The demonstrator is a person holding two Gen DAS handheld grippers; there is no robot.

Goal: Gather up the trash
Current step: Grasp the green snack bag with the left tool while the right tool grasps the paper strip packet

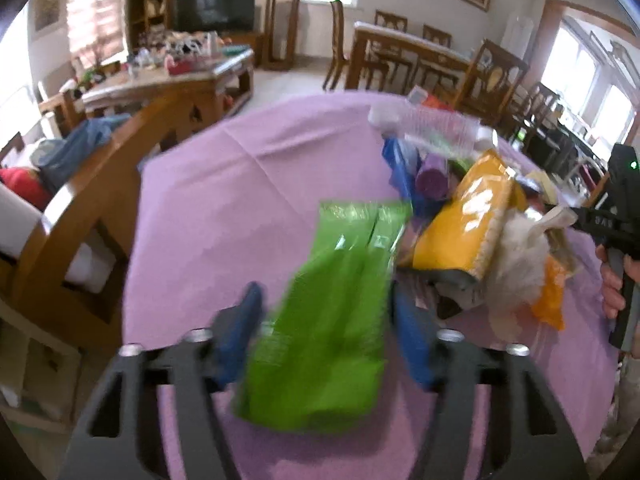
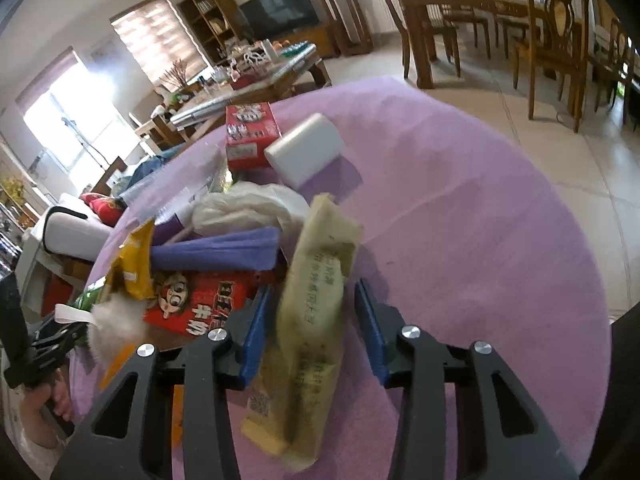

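In the left wrist view a bright green snack wrapper [image 1: 332, 320] lies between the blue fingers of my left gripper [image 1: 326, 300], which stands open around it over the purple tablecloth [image 1: 240, 184]. In the right wrist view a pale yellow-green wrapper [image 2: 316, 320] lies between the fingers of my right gripper [image 2: 316, 296], also open; the left finger [image 2: 256, 328] touches it, the right stands apart. A trash pile sits beside both: a yellow bag [image 1: 468, 220], a red carton [image 2: 196, 304], a purple wrapper [image 2: 224, 252], white tissue [image 2: 248, 208].
A red box [image 2: 248, 136] and a white block [image 2: 304, 152] lie further back on the cloth. The right gripper's body [image 1: 620, 232] shows at the left view's right edge. A wooden sofa arm [image 1: 92, 184], a coffee table [image 1: 168, 80] and dining chairs [image 2: 552, 40] surround the table.
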